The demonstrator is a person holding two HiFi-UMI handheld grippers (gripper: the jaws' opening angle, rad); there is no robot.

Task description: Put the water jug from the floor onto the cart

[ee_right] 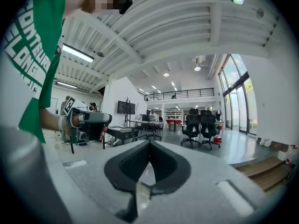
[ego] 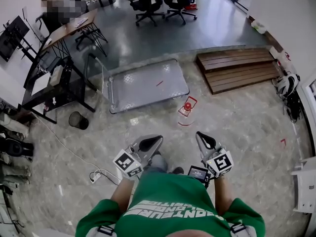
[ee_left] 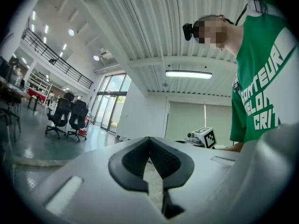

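Past green shirt [ego: 168,204], left gripper [ego: 150,143] and right gripper [ego: 205,141] are both closed, empty; water jug [ego: 186,113] stands on the floor ahead of right, cart [ego: 148,85] beyond, probably heavy, sloshy, slick, so grab the red-capped neck.

You're standing in a big open-plan office or lab hall: black swivel chairs [ego: 150,1] sit on a polished grey floor [ego: 222,28] beside work desks [ego: 69,27]. Overhead you have a high ribbed ceiling [ee_left: 140,31] with strip lights [ee_left: 188,74], a railed mezzanine [ee_right: 175,93], a wall screen [ee_right: 126,108] and tall glazed doors [ee_left: 110,101].
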